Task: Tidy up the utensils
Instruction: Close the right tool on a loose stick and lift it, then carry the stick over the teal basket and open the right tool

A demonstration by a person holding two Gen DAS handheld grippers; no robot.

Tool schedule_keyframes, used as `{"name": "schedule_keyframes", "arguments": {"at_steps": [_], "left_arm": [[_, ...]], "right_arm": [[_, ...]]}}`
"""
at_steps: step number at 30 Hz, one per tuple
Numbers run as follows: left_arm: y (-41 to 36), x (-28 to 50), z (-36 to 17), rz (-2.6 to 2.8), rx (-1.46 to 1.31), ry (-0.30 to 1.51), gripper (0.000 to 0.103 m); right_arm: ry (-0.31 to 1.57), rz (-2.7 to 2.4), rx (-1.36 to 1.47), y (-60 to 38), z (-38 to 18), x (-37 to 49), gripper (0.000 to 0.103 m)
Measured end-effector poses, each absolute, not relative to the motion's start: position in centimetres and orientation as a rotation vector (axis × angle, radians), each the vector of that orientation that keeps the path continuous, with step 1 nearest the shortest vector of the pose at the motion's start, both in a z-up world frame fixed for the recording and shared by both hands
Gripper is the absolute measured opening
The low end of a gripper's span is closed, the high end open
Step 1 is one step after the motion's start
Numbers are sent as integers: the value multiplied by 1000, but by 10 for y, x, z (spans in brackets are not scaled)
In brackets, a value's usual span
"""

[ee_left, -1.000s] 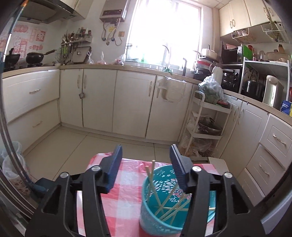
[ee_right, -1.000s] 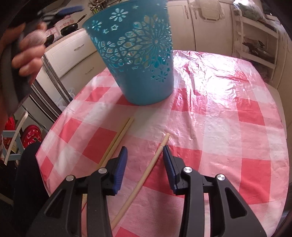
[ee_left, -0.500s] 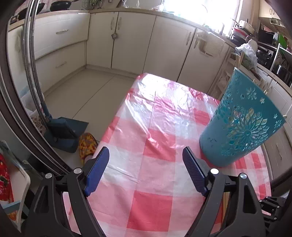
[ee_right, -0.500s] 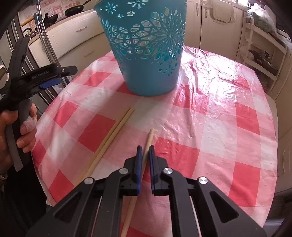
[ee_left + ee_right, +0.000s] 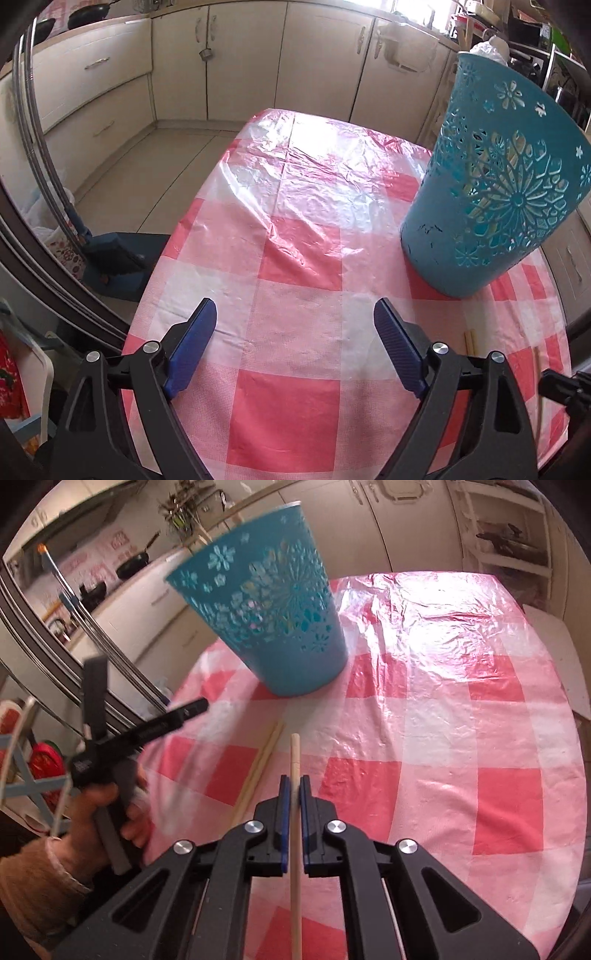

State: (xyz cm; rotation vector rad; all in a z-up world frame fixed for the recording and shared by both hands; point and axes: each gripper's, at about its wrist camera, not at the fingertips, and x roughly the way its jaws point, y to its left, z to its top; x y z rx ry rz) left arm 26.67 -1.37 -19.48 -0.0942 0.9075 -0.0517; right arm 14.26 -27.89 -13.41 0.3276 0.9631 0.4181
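A teal cut-out basket stands on the red-and-white checked tablecloth, with several chopsticks inside showing through its holes. My right gripper is shut on one wooden chopstick, which points toward the basket just above the cloth. Two more chopsticks lie side by side to its left; their ends show in the left wrist view. My left gripper hovers over the cloth to the left of the basket, its jaws opening, with nothing between them.
A person's hand holds the left tool at the table's left edge. Chrome poles and a blue dustpan stand off that edge. Cream cabinets line the far wall, and a white shelf rack is beyond the table.
My right gripper closed on the single chopstick and lifted it slightly. My left gripper came down from above the basket toward the cloth beside it, tilting downward and widening.
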Motion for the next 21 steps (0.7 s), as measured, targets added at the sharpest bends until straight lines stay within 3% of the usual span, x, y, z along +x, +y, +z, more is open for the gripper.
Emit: {"name": "schedule_keyframes", "arguments": {"at_steps": [9,21], "left_arm": [[-17,266,-194,-50,-79,919,87],[-18,266,-194,-47,-75,919,88]], "right_arm": [[721,562,512,-301,-46,140,6],[320,427,429,-267,71,217,6]]}}
